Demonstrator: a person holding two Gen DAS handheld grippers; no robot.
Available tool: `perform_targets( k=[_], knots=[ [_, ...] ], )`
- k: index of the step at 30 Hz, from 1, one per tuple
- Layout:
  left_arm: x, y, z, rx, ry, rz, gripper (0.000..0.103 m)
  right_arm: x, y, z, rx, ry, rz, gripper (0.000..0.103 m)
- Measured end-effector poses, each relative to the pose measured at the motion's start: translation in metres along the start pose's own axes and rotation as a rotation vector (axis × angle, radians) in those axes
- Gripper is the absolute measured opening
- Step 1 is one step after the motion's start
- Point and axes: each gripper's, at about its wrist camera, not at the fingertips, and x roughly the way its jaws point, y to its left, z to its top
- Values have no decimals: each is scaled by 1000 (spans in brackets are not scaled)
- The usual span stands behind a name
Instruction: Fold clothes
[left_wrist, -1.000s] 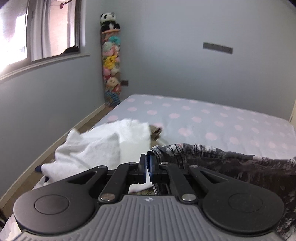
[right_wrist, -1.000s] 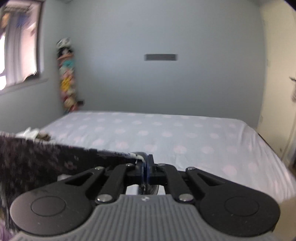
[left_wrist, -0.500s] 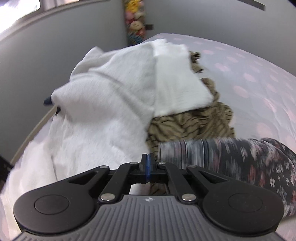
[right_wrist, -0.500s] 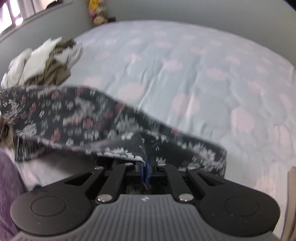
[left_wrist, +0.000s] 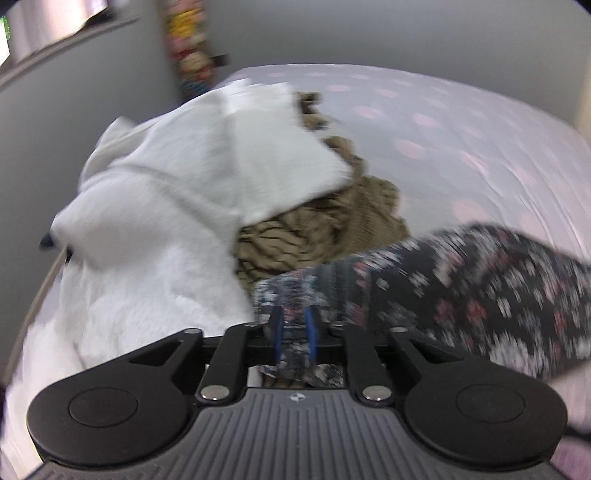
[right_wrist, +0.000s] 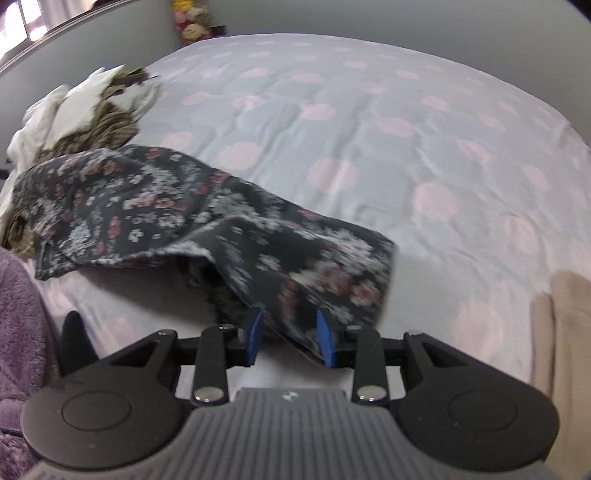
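Left claw: jaws opening — floral garment edge between them, trailing toward 2 o'clock.
Right claw: jaws opening — garment's corner between, spreading toward 10 o'clock on bed.

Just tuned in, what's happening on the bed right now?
A person works a hand-held gripper in each hand. Both the left gripper and right gripper are opening, with the dark floral garment between their pads, lying on the polka-dot bed. A pile of white and olive clothes waits beside it.
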Motion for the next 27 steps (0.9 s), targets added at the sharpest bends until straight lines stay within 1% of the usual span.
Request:
perform_targets(
  k=[3, 5, 7, 9, 11, 13, 14, 15, 19, 24, 27],
  knots=[
    [3, -22, -6, 145, 23, -42, 20, -3, -9, -10, 66, -5, -8, 38],
    [9, -34, -13, 232, 47, -69, 21, -4, -11, -17, 108, -3, -7, 41],
    [16, -46, -21, 335, 62, -70, 23, -4, -13, -23, 142, 0, -7, 42],
    [24, -54, -30, 427, 72, -68, 27, -5, -13, -28, 165, 3, -7, 42],
    [31, -60, -38, 517, 84, -44, 30, -6, -13, -33, 188, 5, -6, 43],
    [36, -65, -46, 625, 91, -22, 36, -8, -13, -38, 200, 7, -13, 43],
    [38, -67, -49, 683, 94, -13, 45, -9, -13, -40, 207, 8, -17, 43],
    [39, -69, -52, 735, 97, -5, 48, -10, -14, -42, 213, 9, -22, 43],
    [45, -72, -57, 891, 112, -2, 48, -12, -16, -47, 249, 16, -42, 44],
    [61, -84, -79, 1171, 114, 57, 49, -13, -17, -51, 292, 17, -53, 46],
    [71, -87, -95, 1298, 100, 106, 49, -15, -16, -52, 293, 14, -64, 53]
  ],
)
